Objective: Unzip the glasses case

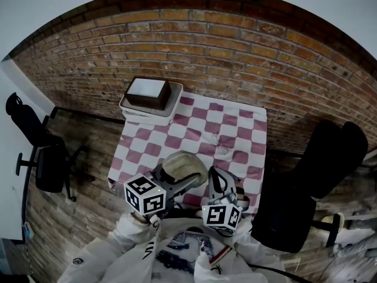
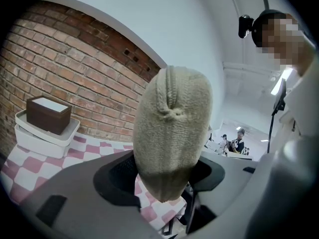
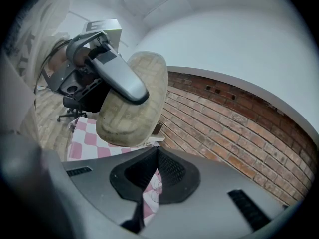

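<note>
Oval, coarse-woven beige glasses case (image 2: 172, 128) — clamped in left gripper (image 2: 164, 183).

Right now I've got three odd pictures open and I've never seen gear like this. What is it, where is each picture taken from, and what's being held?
There is no robot here. A person holds a two-jaw gripper in each hand.

The head view comes from a camera on the person's head. It looks down at a table with a red-and-white checked cloth. The other two pictures come from cameras riding on the grippers, each looking along its own jaws. The cubes with square markers are parts of the grippers.

At the cloth's far left corner sits a white tray with a brown, white-topped box in it.

The left gripper is clamped on a beige glasses case, which it holds up off the table. The right gripper is shut with nothing in it, and it sits close beside the case.
</note>
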Available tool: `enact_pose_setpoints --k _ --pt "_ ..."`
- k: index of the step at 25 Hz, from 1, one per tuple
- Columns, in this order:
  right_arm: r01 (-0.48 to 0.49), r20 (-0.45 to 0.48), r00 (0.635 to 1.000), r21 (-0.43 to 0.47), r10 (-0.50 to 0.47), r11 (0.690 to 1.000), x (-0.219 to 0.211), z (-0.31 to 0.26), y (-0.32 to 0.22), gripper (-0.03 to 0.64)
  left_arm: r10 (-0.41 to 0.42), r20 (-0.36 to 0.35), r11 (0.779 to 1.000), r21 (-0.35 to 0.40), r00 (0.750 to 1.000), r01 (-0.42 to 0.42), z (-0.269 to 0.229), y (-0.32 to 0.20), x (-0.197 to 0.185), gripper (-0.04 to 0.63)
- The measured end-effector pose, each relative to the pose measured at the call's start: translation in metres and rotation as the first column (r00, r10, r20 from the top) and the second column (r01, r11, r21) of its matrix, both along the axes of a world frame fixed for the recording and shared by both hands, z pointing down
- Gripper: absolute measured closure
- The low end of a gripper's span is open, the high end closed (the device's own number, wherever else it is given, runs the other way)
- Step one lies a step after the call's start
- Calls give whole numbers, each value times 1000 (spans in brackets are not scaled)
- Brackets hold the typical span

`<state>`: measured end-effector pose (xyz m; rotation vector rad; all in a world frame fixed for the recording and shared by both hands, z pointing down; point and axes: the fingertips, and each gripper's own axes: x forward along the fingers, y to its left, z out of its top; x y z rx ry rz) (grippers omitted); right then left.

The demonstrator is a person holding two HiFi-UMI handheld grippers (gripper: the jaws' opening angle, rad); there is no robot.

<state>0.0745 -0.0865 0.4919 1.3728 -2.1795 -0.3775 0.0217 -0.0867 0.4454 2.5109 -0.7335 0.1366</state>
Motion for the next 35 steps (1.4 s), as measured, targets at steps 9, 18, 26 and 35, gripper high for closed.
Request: enact_pose_setpoints --k 9,18,26,35 --pt "3 -22 1000 -5 -3 1000 0 2 1 606 42 66 999 32 997 -44 2 2 4 314" --pt "3 -27 1000 6 -3 1000 -1 0 3 606 69 100 997 18 993 -71 12 7 5 314" --pt "5 -42 999 12 -5 1000 1 1 2 605 106 176 993 37 979 -114 19 9 10 314" --pt "0 -53 999 32 1 999 4 -3 2 606 131 232 989 41 964 -144 29 12 15 314"
